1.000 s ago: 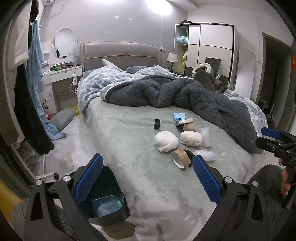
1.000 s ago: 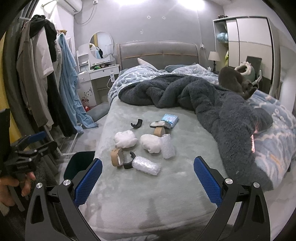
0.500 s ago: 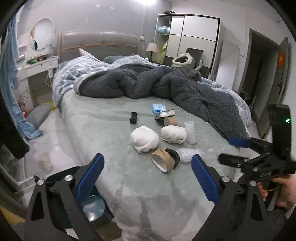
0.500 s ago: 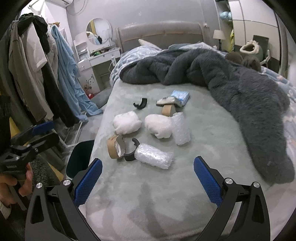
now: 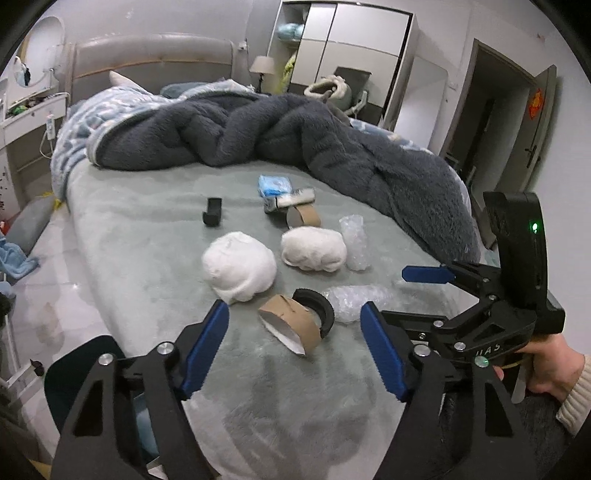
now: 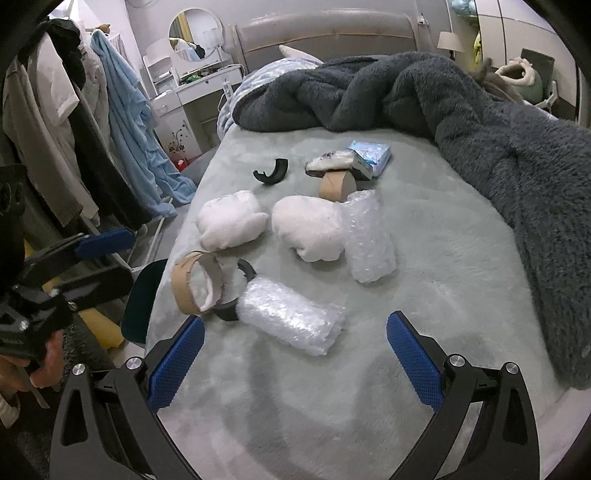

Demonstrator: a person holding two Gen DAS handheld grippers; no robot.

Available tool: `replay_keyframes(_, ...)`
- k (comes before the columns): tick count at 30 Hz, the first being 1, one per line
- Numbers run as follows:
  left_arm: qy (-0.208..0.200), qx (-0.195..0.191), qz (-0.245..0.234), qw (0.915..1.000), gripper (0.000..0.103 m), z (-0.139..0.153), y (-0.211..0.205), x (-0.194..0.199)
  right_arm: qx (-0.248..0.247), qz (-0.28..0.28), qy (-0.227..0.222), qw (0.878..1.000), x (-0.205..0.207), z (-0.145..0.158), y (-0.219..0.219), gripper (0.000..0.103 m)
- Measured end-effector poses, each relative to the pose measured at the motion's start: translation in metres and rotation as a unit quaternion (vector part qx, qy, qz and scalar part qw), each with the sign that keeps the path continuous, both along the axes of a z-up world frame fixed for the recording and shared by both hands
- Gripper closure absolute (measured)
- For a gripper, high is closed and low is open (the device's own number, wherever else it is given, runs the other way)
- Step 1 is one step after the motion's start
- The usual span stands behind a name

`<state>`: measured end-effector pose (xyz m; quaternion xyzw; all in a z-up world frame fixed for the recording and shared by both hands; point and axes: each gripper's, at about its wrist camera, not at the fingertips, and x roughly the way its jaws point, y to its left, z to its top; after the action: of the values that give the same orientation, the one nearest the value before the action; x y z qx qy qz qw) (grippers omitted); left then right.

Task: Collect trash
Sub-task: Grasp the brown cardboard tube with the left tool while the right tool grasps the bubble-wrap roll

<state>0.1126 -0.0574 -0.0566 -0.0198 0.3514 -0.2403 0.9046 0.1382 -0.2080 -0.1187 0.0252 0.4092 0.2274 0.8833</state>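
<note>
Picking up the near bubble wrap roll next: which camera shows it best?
Right wrist view: the near bubble wrap roll lies whole and close. Left wrist view shows it partly hidden behind the black ring.

Bedroom contents, as seen: a dark grey fleece blanket (image 5: 332,147) lay bunched across the upper middle of the left wrist view, over a grey bedsheet (image 5: 140,236). A padded headboard (image 6: 325,33) stood top centre. Clothes (image 6: 74,122) hung at left. A round mirror (image 6: 195,33) topped a white dresser (image 6: 199,92). A wardrobe (image 5: 343,48) stood upper right.
</note>
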Motion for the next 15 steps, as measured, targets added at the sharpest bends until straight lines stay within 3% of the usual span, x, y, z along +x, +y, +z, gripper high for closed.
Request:
replay_keyframes(6,0.045,-0.010,-0.005,0.9989,0.044,-0.022,-0.006,0.020,0.002,0.014,0.018,1.000,0.012,-0.012,0.000,0.011)
replay_keyframes(15,0.080,-0.016,-0.002,0.9967,0.047,-0.042,-0.007,0.043,0.029,0.027,0.039,0.998,0.027,-0.024,-0.009,0.026)
